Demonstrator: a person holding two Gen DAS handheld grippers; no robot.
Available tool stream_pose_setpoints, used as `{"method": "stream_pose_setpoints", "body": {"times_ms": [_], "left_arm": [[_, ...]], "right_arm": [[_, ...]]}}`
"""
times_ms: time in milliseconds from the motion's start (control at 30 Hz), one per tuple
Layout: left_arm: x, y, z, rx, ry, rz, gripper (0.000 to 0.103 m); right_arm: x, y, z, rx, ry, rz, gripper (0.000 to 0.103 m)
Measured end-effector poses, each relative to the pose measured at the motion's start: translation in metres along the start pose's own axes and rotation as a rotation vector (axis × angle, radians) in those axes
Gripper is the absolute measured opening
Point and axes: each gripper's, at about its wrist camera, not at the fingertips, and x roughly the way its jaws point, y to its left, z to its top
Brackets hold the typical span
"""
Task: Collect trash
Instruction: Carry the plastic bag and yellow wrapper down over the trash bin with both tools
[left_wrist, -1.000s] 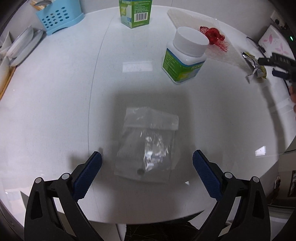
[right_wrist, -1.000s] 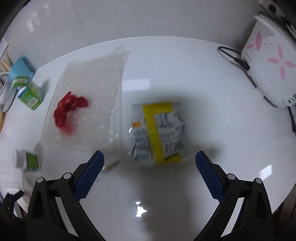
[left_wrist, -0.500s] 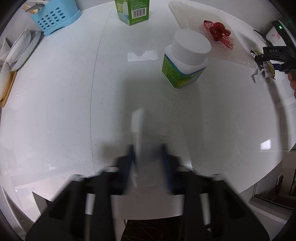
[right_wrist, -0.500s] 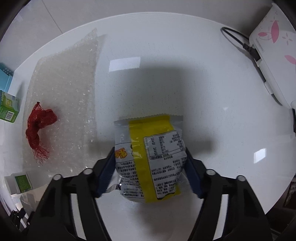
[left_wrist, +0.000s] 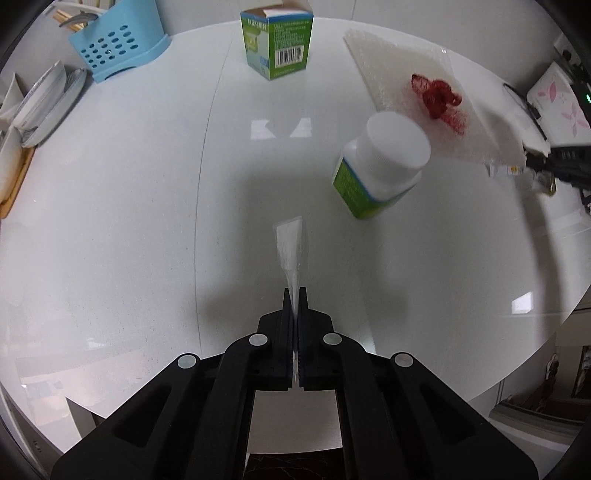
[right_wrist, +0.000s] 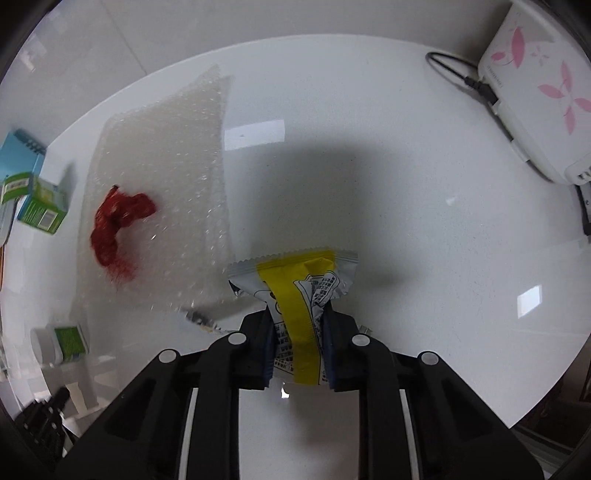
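Observation:
My left gripper (left_wrist: 295, 295) is shut on a clear plastic bag (left_wrist: 291, 251), which stands up edge-on above the white round table (left_wrist: 110, 192). My right gripper (right_wrist: 297, 314) is shut on a silver and yellow snack wrapper (right_wrist: 295, 280), lifted a little over the table (right_wrist: 424, 221). A red net scrap (right_wrist: 118, 229) lies on a sheet of bubble wrap (right_wrist: 166, 147), left of the right gripper; both also show in the left wrist view (left_wrist: 439, 98), (left_wrist: 391, 62). The right gripper with its wrapper (left_wrist: 517, 170) shows at the far right of the left wrist view.
A white-capped green pill bottle (left_wrist: 380, 166) stands right of the bag. A green and white carton (left_wrist: 277, 44) and a blue perforated holder (left_wrist: 118, 40) stand at the back. Dishes (left_wrist: 44, 107) sit far left. A white appliance with pink flowers (right_wrist: 539, 85) and its cable lie at the right.
Both grippers were open a second ago, over the bag and the wrapper lying flat. Both have closed on them and raised them off the table.

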Motion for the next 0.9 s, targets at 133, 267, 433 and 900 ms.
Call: {"method": "stream_pose_setpoints", "body": {"times_ms": [133,267,433,900], "left_arm": [[-0.015,-0.006,0.002,-0.008,-0.038,-0.019,0.000],[-0.031,-0.009,-0.004,-0.012,-0.081,-0.028,0.000],[-0.039,-0.012,-0.018,-0.007,-0.110,-0.032,0.000],[-0.052,-0.016,-0.072,-0.019,-0.162,-0.051,0.000]], "right_arm": [[-0.026,0.002,-0.018,-0.016,-0.091,-0.007,0.019],[-0.038,0.008,-0.030,-0.047,-0.131,0.019,0.019],[-0.059,0.026,-0.065,-0.066,-0.180,0.027,0.019],[-0.078,0.053,-0.152,-0.139,-0.258,0.058,0.019]]}}
